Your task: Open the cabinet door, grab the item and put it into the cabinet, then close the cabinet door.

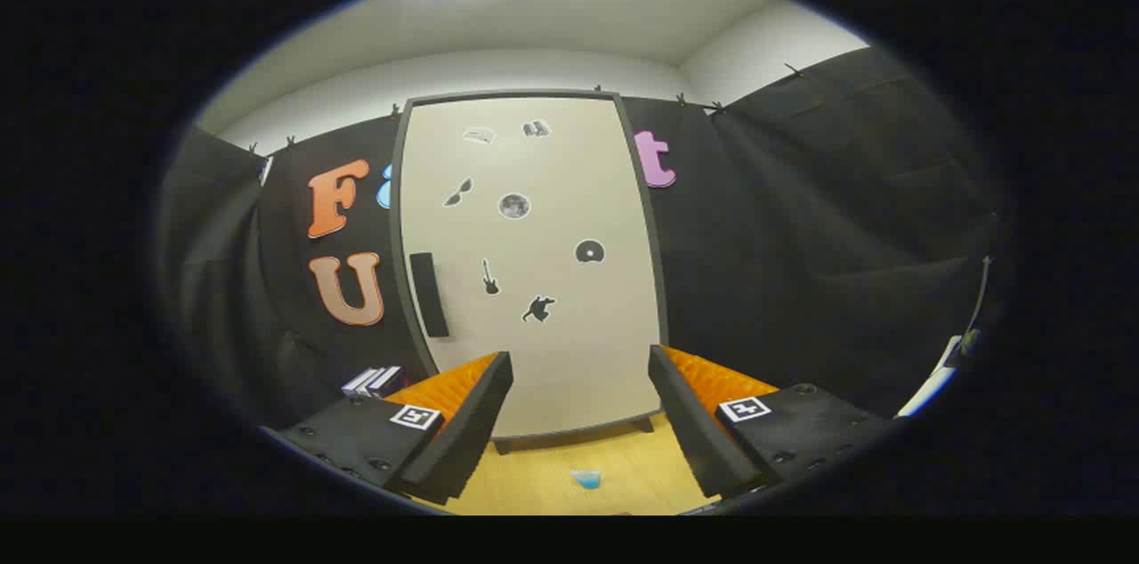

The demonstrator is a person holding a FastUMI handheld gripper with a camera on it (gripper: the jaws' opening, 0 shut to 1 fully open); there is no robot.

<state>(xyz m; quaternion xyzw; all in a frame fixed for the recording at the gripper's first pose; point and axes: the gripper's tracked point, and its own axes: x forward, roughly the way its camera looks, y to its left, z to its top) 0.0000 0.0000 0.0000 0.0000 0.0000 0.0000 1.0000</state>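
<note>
A tall cream-white cabinet with a dark grey frame (569, 342) stands upright on a light wooden desk (534, 484), straight ahead of the gripper and backed by the black cloth wall of the booth. Its door (543, 235) is shut and carries several small dark stickers. A black rectangular handle (429, 294) sits vertically near the door's left edge, about halfway up. The gripper (580, 386) is held level in front of the lower part of the door, its two fingers (472, 422) spread wide apart with nothing between them, clear of the cabinet. Beside the cabinet's lower left corner, beyond the left finger, lies a small stack of flat book-like things (374, 381). On the desk between the fingers and nearer than the cabinet rests a small pale blue item (586, 479), touching neither finger.
</note>
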